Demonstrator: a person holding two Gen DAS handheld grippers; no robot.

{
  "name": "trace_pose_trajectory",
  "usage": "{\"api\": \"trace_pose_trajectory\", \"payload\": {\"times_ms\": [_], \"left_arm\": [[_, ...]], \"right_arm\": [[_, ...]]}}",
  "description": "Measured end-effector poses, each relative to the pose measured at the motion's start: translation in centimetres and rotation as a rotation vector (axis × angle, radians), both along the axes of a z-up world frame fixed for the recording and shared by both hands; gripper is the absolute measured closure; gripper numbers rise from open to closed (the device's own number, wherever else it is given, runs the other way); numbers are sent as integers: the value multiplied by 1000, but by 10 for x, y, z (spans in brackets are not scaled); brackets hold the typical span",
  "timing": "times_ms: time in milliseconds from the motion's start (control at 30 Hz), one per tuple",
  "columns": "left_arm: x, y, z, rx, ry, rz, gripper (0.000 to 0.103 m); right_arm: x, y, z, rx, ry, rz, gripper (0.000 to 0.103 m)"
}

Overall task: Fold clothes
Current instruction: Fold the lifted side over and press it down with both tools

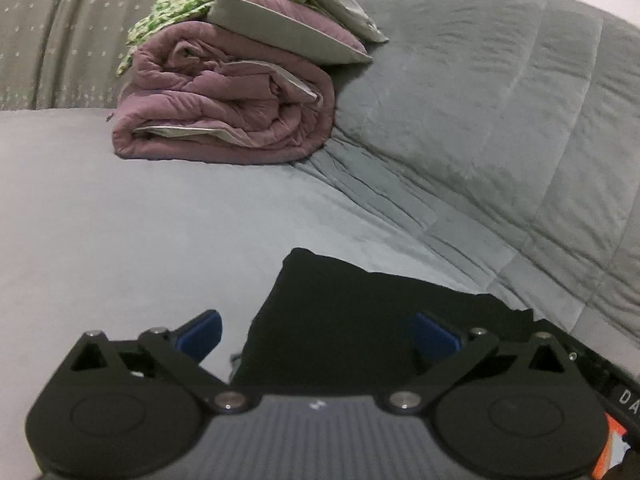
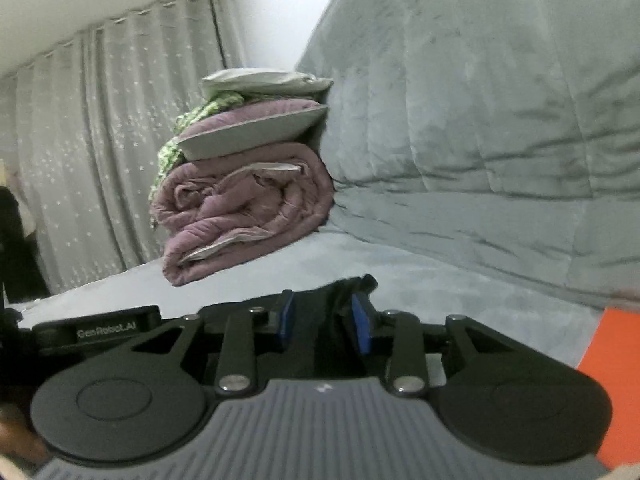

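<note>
A black garment [image 1: 340, 312] lies on the grey bed sheet [image 1: 120, 220], with one corner pointing away from me. My left gripper [image 1: 320, 334] is open wide just over the garment's near part. Its left blue pad [image 1: 204, 332] hangs above the sheet and its right pad [image 1: 436, 336] above the black cloth. In the right wrist view, my right gripper [image 2: 323, 320] has its blue pads [image 2: 360, 322] a narrow gap apart. A bunched fold of the black garment [image 2: 340, 290] rises between them. No pad visibly presses on the cloth.
A rolled purple quilt [image 1: 224, 120] topped with pillows [image 1: 288, 28] and a green patterned cloth [image 1: 172, 12] sits at the back of the bed. A grey quilted cover [image 1: 500, 100] rises on the right. A dotted curtain [image 2: 100, 140] hangs behind. An orange object [image 2: 612, 380] is at the right edge.
</note>
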State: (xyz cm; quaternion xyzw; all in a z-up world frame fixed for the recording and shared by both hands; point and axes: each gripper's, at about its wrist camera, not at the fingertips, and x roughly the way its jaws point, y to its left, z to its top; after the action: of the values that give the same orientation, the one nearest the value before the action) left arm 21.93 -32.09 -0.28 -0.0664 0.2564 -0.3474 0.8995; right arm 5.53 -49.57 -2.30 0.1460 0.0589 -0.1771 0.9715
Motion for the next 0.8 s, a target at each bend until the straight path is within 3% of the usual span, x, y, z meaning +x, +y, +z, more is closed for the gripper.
{"api": "trace_pose_trajectory", "payload": {"times_ms": [167, 233, 300, 367, 500, 567, 633, 733, 767, 800], "left_arm": [[-3, 5, 3, -38, -63, -57, 3], [-3, 4, 2, -56, -99, -82, 18], [2, 0, -2, -81, -96, -112, 44], [9, -5, -7, -89, -73, -137, 53], [10, -18, -18, -34, -103, -134, 55], [10, -21, -20, -19, -124, -125, 54], [12, -22, -21, -8, -134, -114, 53], [22, -27, -21, 17, -124, -109, 53], [25, -29, -21, 24, -120, -106, 53], [28, -31, -19, 29, -116, -99, 53]], "right_arm": [[-1, 9, 1, -56, -20, 12, 68], [0, 11, 1, -68, -37, 29, 68], [4, 12, 0, -99, -49, 34, 68], [3, 14, 3, -141, -54, -5, 68], [0, 14, 8, -159, -77, 4, 68], [13, 15, 4, -145, -26, 58, 68], [23, 10, -4, -117, 37, 40, 68], [39, 3, -16, -74, 131, 10, 84], [38, -3, -17, -43, 128, 5, 91], [37, -10, -17, -11, 123, 0, 91]]}}
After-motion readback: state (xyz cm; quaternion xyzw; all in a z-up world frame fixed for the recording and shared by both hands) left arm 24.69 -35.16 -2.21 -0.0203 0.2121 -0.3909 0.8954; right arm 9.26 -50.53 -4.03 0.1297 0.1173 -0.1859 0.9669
